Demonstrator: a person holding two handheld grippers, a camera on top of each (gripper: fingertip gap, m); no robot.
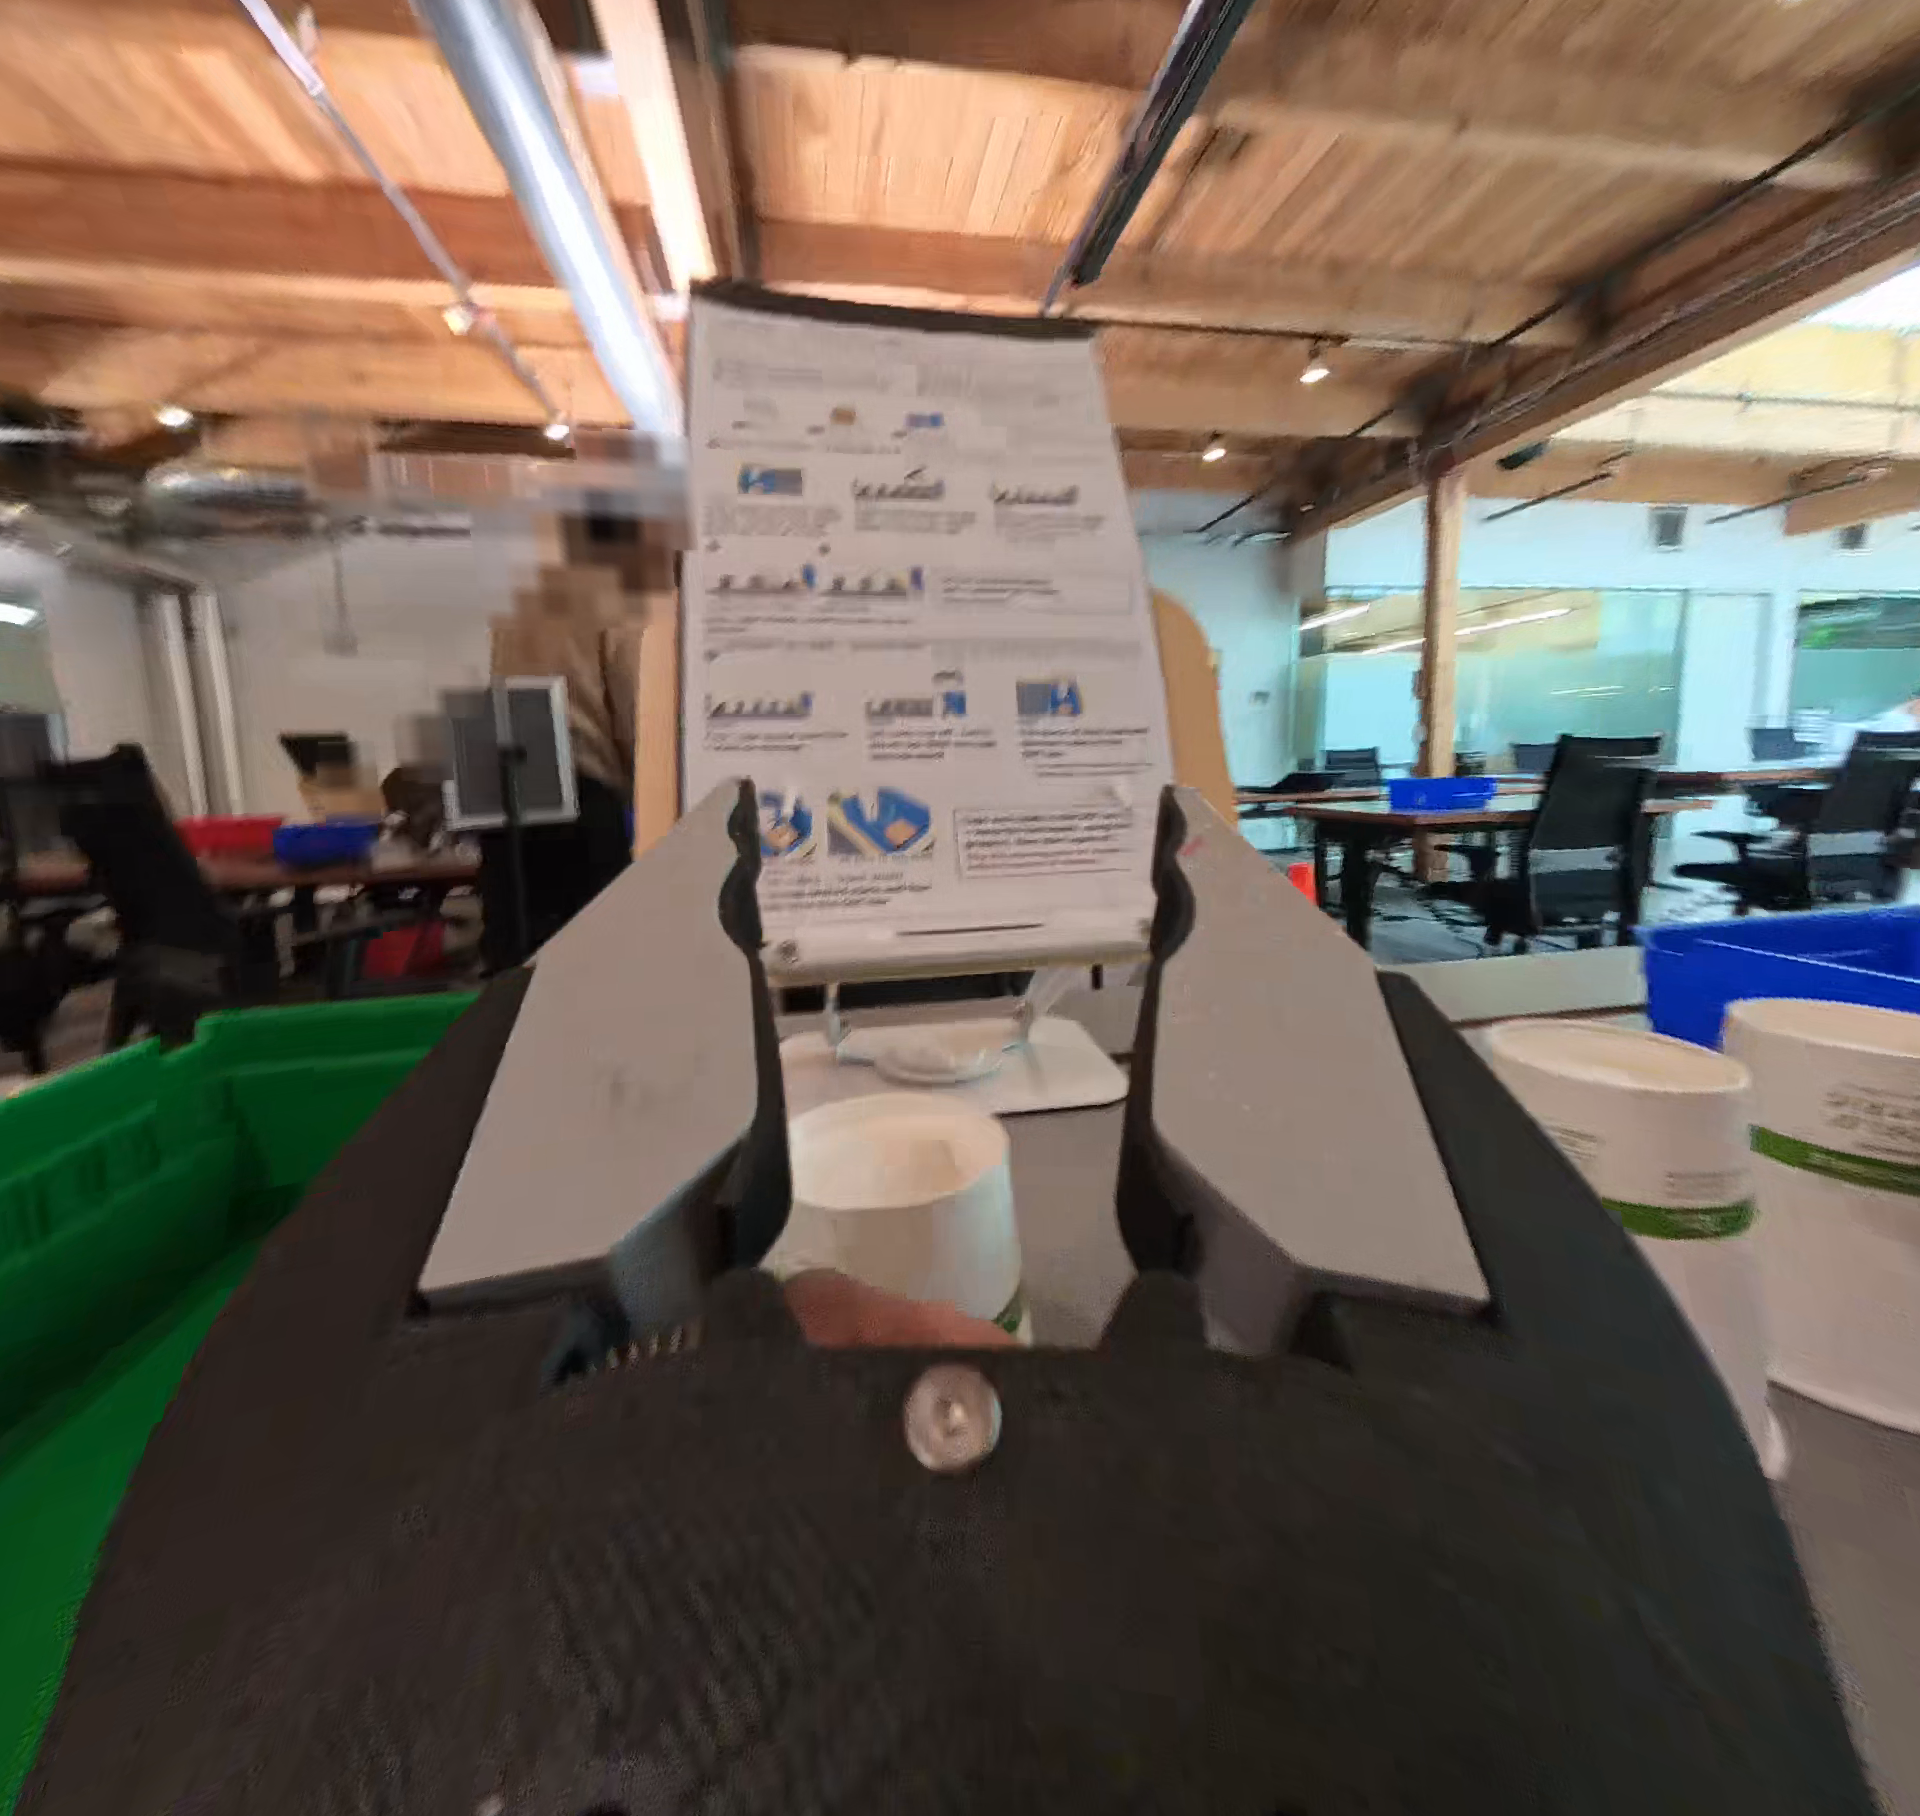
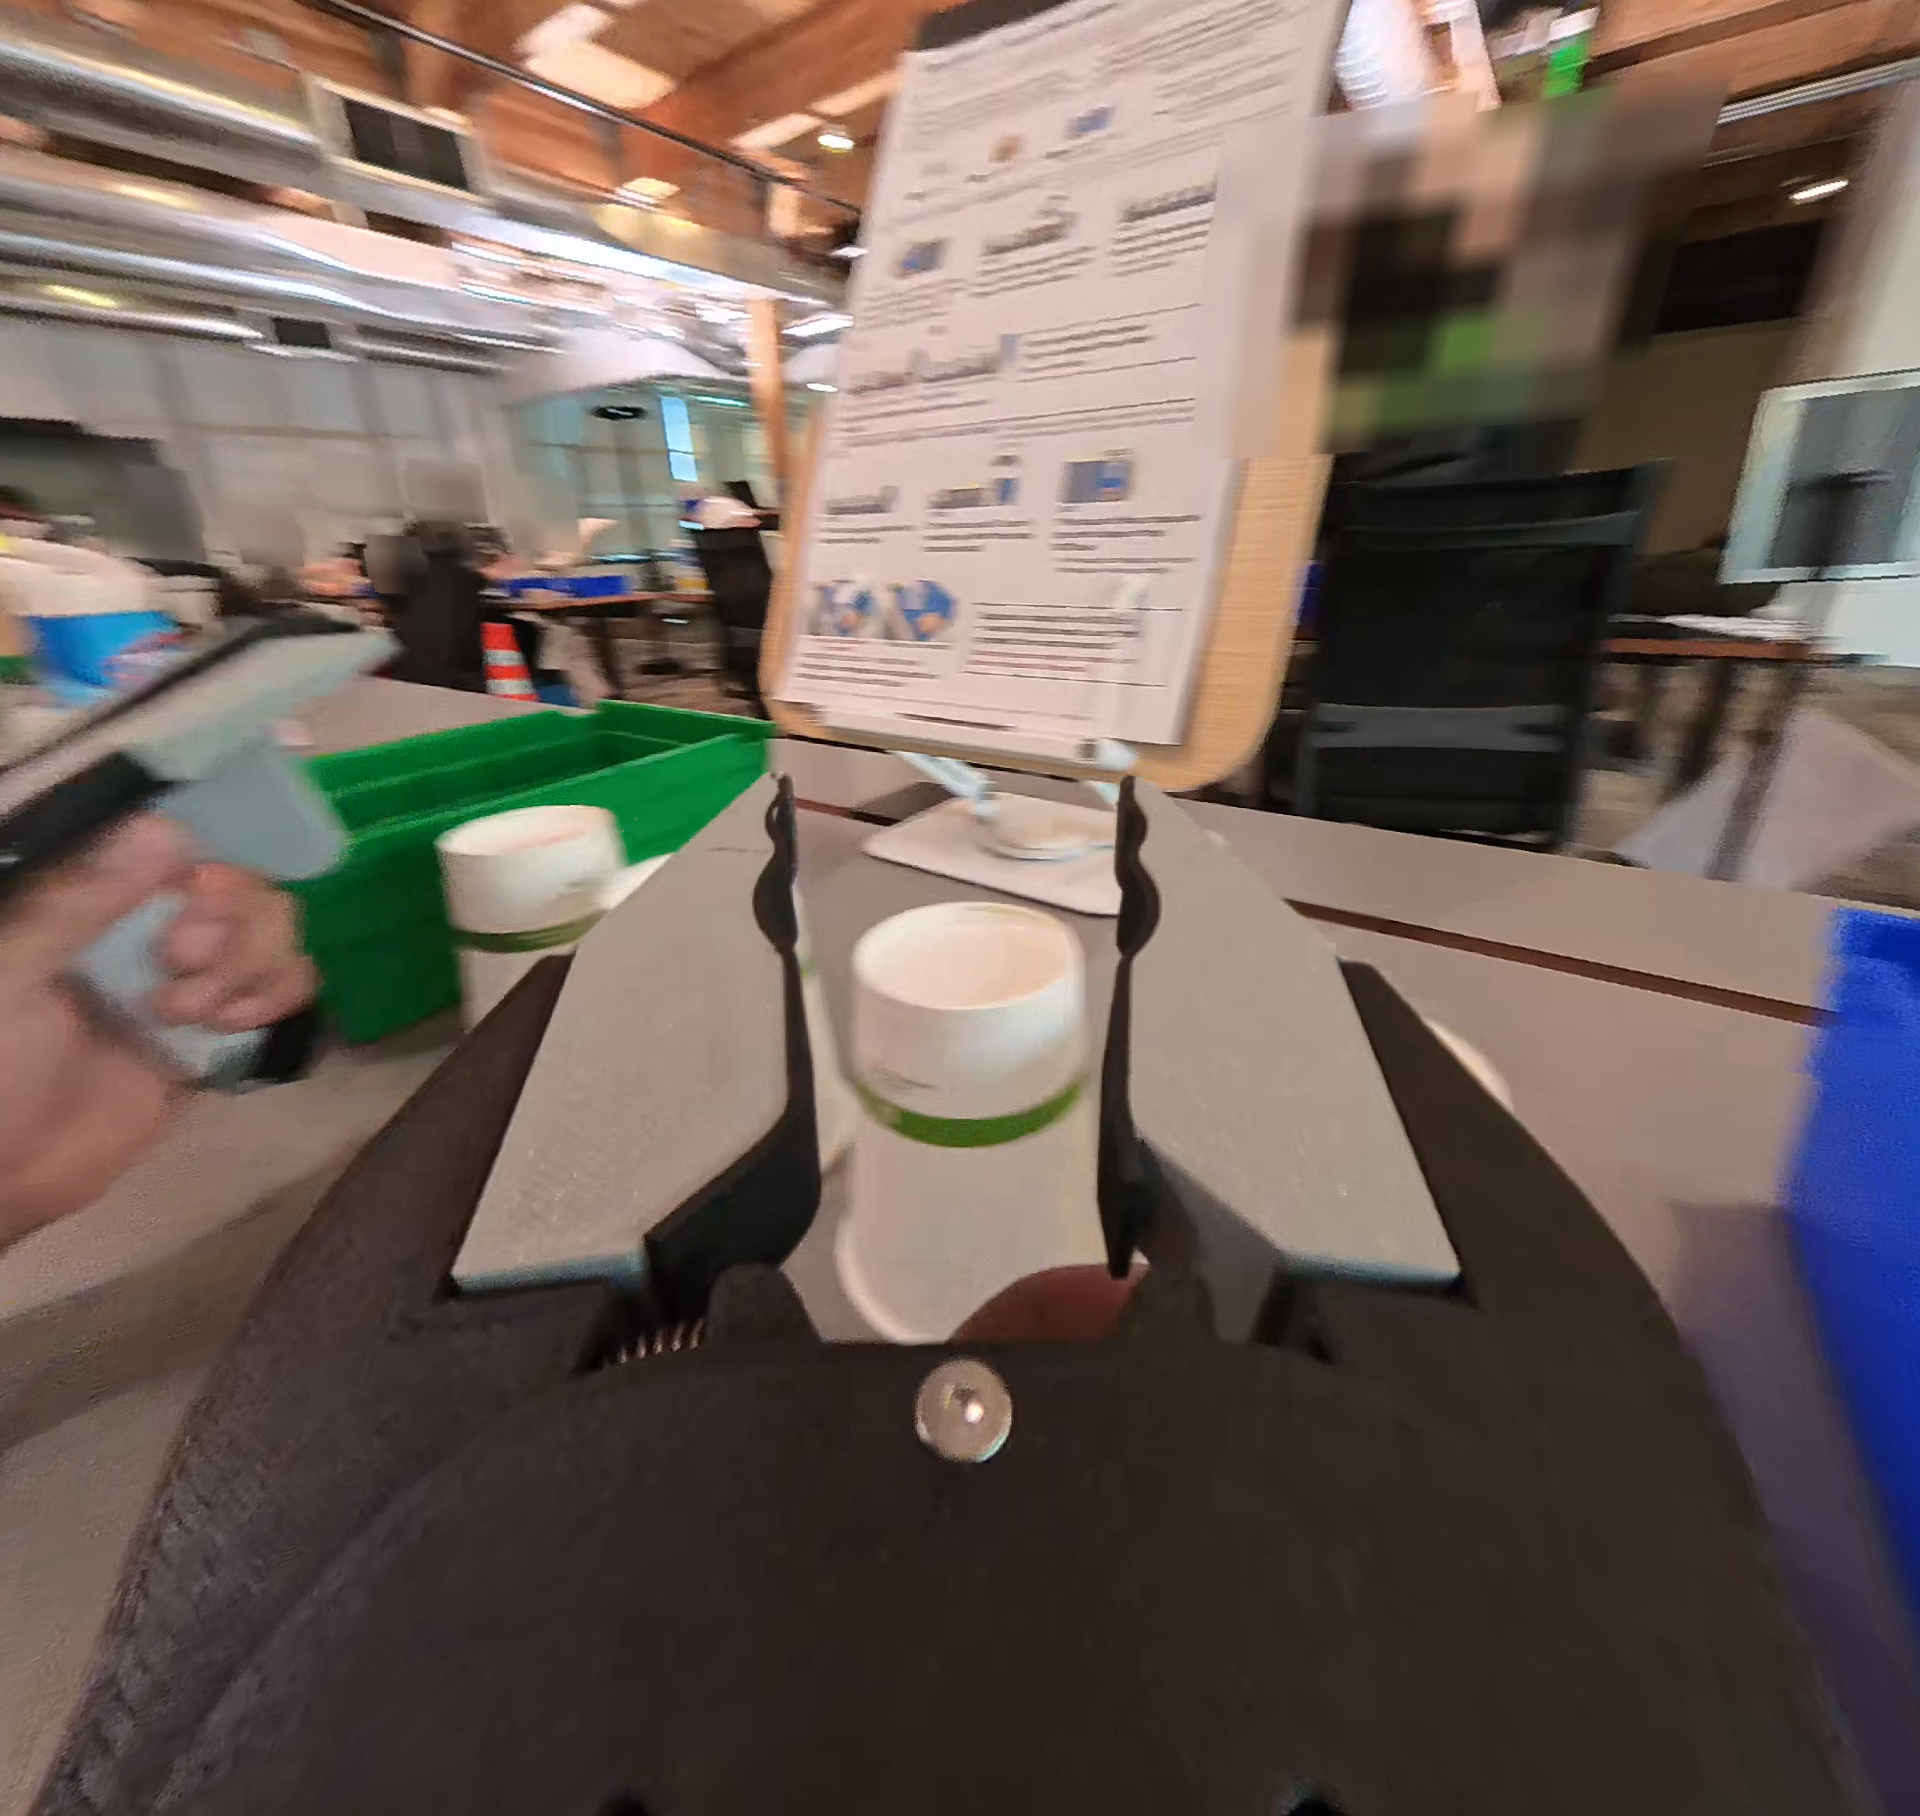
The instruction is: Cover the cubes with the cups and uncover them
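Both grippers straddle upturned paper cups on the grey worktop; left gripper (image 1: 951, 867) gapes around its cup (image 1: 899, 1200), right gripper (image 2: 951, 867) brackets another cup (image 2: 966, 1039), contact unclear; light, crushable walls probably want gentle mid-height holds.

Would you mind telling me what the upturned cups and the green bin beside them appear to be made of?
The cups look like matte white paper: thin rolled base rim, printed green band, no gloss. The green bin looks like moulded plastic: uniform saturated colour, smooth, slightly shiny walls with straight ribbed edges. Motion blur leaves finer surface texture unclear.
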